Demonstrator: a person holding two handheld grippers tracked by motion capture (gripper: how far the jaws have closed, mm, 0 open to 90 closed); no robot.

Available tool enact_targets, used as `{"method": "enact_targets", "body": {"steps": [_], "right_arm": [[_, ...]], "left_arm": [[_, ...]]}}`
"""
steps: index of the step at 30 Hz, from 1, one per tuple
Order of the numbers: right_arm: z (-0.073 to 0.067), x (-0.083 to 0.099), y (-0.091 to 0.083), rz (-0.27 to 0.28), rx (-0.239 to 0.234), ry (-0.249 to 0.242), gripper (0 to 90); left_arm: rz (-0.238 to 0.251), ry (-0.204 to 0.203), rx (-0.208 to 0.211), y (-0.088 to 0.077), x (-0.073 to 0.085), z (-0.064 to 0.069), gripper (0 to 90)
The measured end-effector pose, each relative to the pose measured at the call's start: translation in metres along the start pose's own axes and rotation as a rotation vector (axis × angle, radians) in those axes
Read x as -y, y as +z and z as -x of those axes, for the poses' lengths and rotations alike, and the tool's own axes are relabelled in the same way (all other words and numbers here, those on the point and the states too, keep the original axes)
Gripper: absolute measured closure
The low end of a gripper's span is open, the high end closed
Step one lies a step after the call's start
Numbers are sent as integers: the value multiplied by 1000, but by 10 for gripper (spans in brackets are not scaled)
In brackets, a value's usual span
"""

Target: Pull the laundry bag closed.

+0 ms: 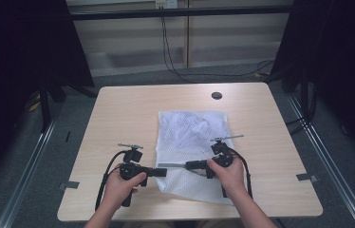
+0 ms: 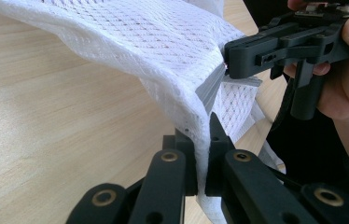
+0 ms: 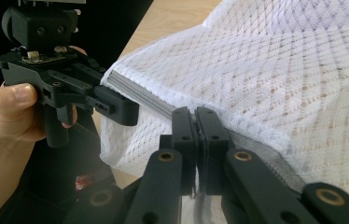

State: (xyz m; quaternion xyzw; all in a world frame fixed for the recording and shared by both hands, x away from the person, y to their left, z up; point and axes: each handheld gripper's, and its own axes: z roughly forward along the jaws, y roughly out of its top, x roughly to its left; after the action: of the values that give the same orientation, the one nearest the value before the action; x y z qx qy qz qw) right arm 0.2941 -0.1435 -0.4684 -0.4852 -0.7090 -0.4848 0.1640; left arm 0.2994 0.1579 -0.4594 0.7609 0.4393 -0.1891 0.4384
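Left gripper [image 1: 162,172] and right gripper [image 1: 191,165] both pinched the white mesh laundry bag [image 1: 190,137] along its grey zipper strip [image 2: 208,88], likely tensioning it for zipping.

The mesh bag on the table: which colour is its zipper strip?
Grey, on the white mesh laundry bag; the grey zipper strip shows best in the right gripper view.

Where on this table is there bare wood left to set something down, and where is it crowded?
Bare wood runs along the table left of the white mesh bag, across the far edge around the dark round hole, and down the right side past the bag. The near middle is crowded: the left claw and right claw both grip the bag's grey zipper strip there.
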Motion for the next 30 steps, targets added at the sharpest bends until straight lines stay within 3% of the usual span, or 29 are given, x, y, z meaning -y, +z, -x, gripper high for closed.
{"method": "enact_targets", "body": {"steps": [30], "right_arm": [[5,0,-6,-9,10,4,877]], "left_arm": [[2,-5,-6,-5,-2,-1,887]]}}
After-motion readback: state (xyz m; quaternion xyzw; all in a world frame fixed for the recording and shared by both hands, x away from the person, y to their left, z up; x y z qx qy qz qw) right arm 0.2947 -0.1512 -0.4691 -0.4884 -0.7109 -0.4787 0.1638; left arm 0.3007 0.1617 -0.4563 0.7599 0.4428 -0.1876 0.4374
